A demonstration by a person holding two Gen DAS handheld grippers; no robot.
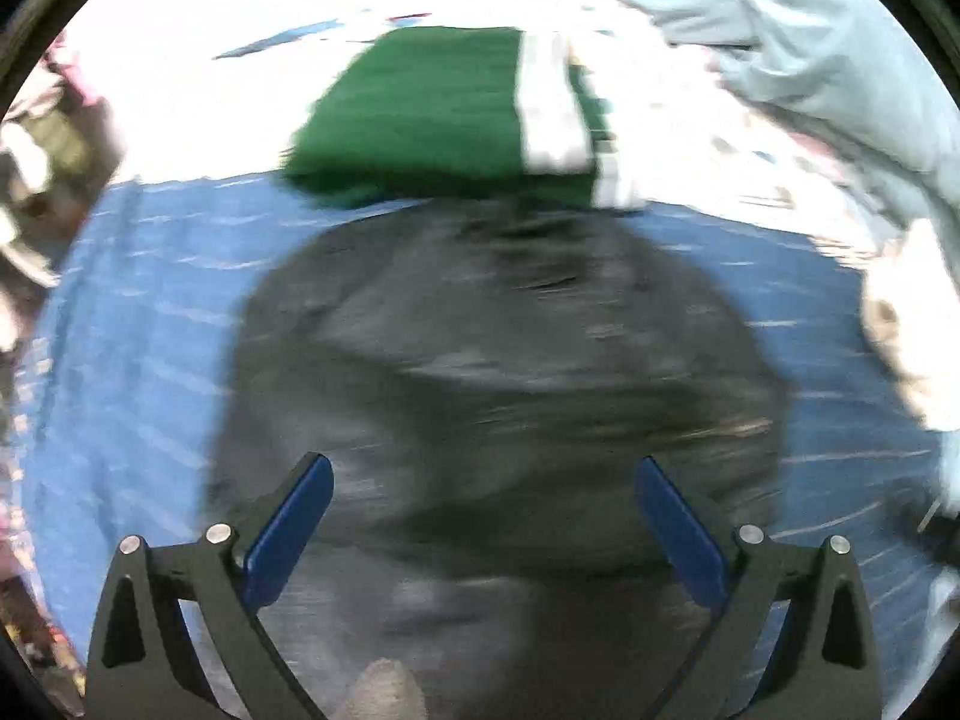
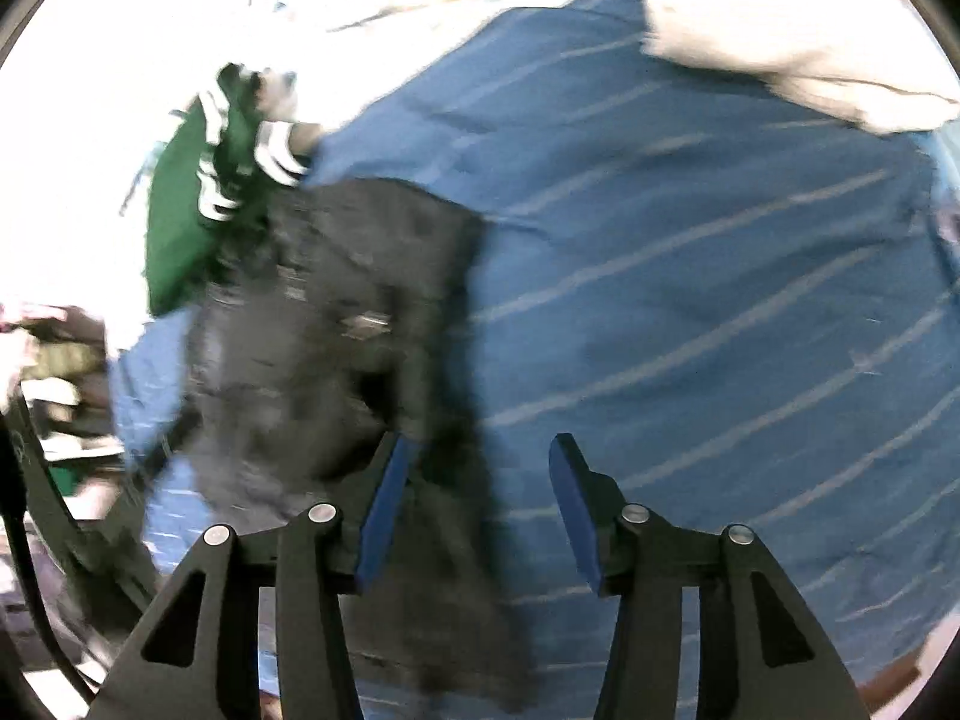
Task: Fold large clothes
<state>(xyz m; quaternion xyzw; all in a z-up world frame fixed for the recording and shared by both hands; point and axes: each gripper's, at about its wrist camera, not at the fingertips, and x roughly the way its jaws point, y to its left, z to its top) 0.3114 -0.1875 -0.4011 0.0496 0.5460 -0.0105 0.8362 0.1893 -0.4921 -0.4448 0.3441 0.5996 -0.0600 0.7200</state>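
dark garment (image 1: 492,372) lies under both wide-open, empty grippers: left gripper (image 1: 483,468); right gripper (image 2: 480,450)

Dark garment (image 1: 492,372) motion-blurred, green garment (image 1: 432,120) smeared, pale clothing (image 2: 798,42) edge-cropped

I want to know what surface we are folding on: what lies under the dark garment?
The dark garment lies on a blue cloth with pale stripes, which shows all around it. The folded green garment sits at its far edge. Whatever is beneath the dark fabric's middle is covered.
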